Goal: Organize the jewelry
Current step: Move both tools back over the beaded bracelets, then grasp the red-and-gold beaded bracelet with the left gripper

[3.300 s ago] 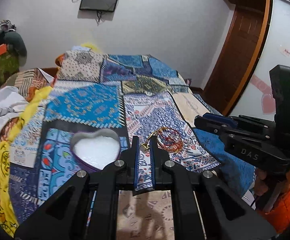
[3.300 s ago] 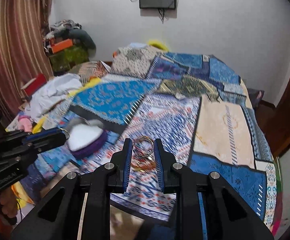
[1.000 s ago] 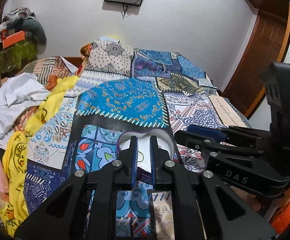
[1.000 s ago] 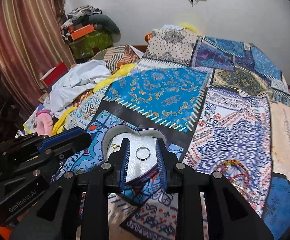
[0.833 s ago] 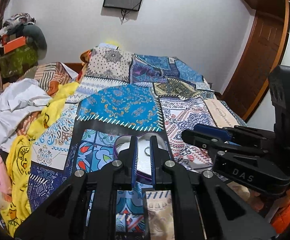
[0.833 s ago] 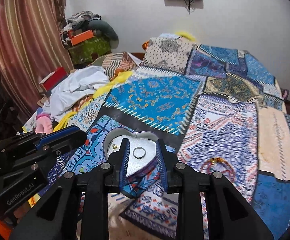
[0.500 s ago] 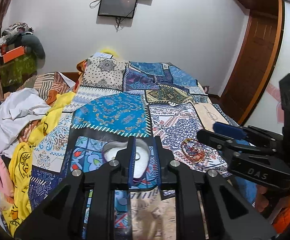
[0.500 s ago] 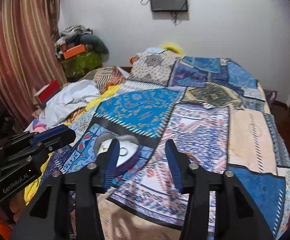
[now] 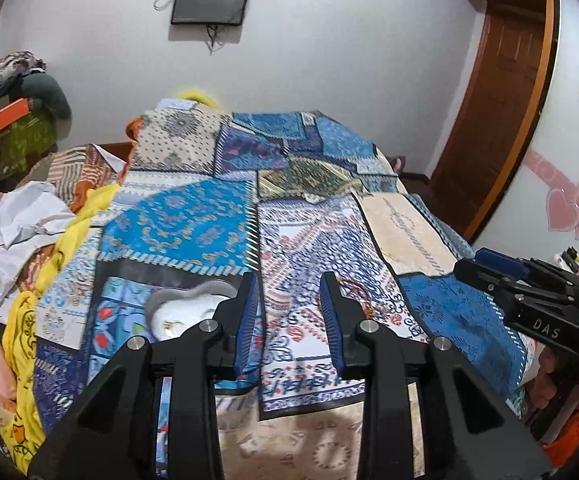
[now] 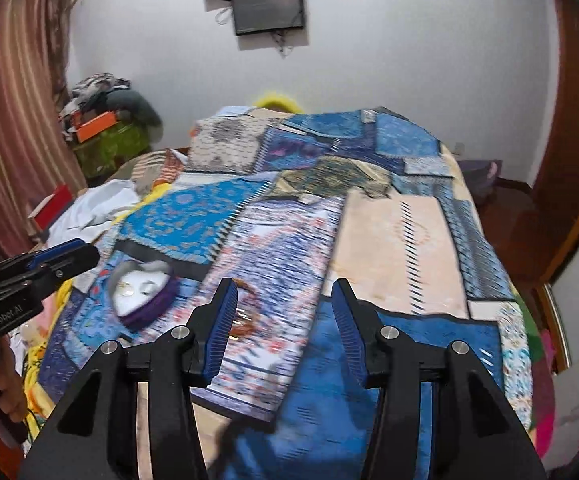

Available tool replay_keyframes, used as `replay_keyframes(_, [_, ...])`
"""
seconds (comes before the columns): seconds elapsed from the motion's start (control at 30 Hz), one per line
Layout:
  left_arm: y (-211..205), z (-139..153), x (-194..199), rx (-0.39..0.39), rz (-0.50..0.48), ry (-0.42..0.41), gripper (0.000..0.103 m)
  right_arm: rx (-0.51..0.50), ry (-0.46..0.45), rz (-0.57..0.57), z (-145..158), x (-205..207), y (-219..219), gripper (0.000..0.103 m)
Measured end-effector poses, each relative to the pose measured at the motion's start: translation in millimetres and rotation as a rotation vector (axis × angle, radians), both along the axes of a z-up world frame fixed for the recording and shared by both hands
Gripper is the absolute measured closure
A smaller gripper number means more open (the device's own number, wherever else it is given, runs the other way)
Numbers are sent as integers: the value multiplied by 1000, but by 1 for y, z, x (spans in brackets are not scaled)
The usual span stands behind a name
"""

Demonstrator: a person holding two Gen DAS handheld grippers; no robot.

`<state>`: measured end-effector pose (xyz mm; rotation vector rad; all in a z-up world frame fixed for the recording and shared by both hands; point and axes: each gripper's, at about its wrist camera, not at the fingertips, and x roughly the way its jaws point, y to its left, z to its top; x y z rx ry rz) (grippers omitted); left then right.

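Note:
A heart-shaped box with a white lining and purple wall lies on the patchwork bed cover; a small gold piece rests inside. It also shows in the right wrist view, blurred, with small pieces in it. A pile of red and gold bangles lies right of the box, partly behind my fingers; it also shows in the right wrist view. My left gripper is open and empty, raised above the bed between box and bangles. My right gripper is open and empty, raised right of the bangles.
The patchwork cover spans the bed. Loose clothes and yellow cloth crowd the left side. A wooden door stands at the right. A screen hangs on the far wall.
Both grippers carried small jewelry to the heart box, opened and drew back and up. A ring and a gold piece now lie in the box. Both views have swung right.

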<state>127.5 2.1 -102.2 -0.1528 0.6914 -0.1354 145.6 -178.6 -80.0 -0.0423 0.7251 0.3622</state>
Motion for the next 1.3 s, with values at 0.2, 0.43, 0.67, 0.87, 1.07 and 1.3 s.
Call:
replay_keyframes(0.2, [-21, -28, 23, 11, -45, 79, 72, -3, 49, -37, -18, 9, -23, 58])
replay_keyframes(0.43, [-28, -59, 49, -6, -56, 169, 73, -3, 104, -17, -40, 17, -30, 58])
replay_keyframes(0.67, [-30, -81, 63, -43, -66, 220, 87, -15, 134, 48, -54, 25, -20, 58])
replay_keyframes(0.87, [-34, -88, 69, -52, -79, 229, 88, -20, 144, 125, -60, 27, -3, 58])
replay_keyframes(1.07, [-30, -89, 75, -89, -86, 239, 88, -55, 157, 163, -69, 30, 11, 63])
replay_keyframes(1.3, [-36, -88, 78, -62, -96, 236, 88, -77, 161, 188, -76, 31, 16, 92])
